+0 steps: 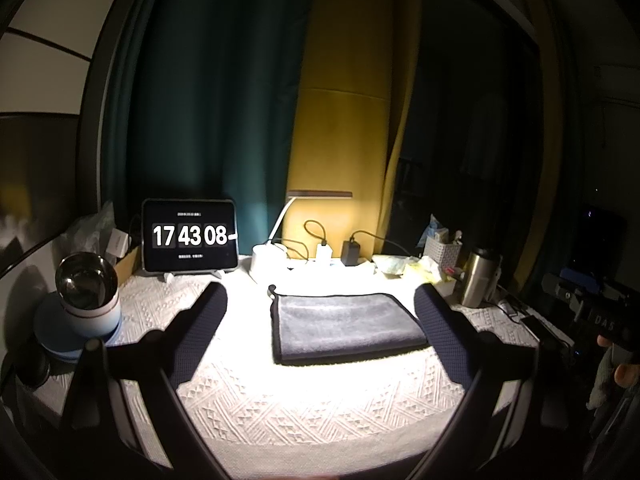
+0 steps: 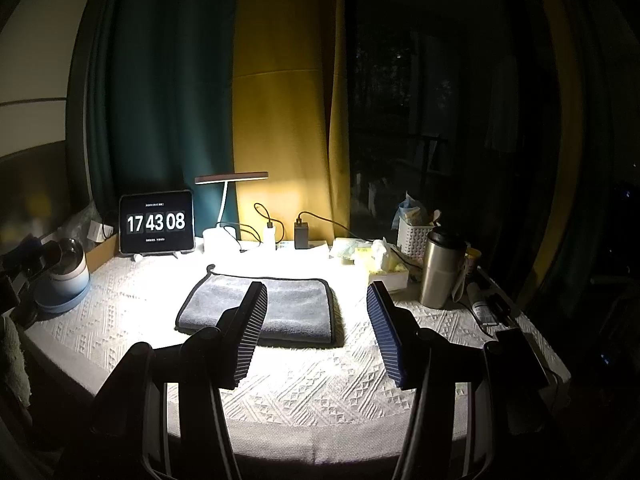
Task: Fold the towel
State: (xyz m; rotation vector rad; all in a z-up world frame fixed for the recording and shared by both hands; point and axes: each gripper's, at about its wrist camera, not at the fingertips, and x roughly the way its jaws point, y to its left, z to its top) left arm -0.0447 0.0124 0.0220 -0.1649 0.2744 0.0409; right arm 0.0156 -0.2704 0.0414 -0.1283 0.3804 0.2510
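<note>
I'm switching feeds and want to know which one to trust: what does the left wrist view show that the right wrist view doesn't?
Only the left wrist view shows the right gripper at its far right edge, with fingertips of the hand holding it.

Only the right wrist view shows the white tube lying beside the steel tumbler, and the dark window behind.

Both show the grey towel lying flat on the white tablecloth, touched by neither gripper, the clock tablet reading 17 43 08, the desk lamp, and open fingers.

The tablet clock (image 1: 190, 236) at the tabletop's far left edge displays "17 43 08". The right gripper (image 1: 600, 316) body bears "DAS".
</note>
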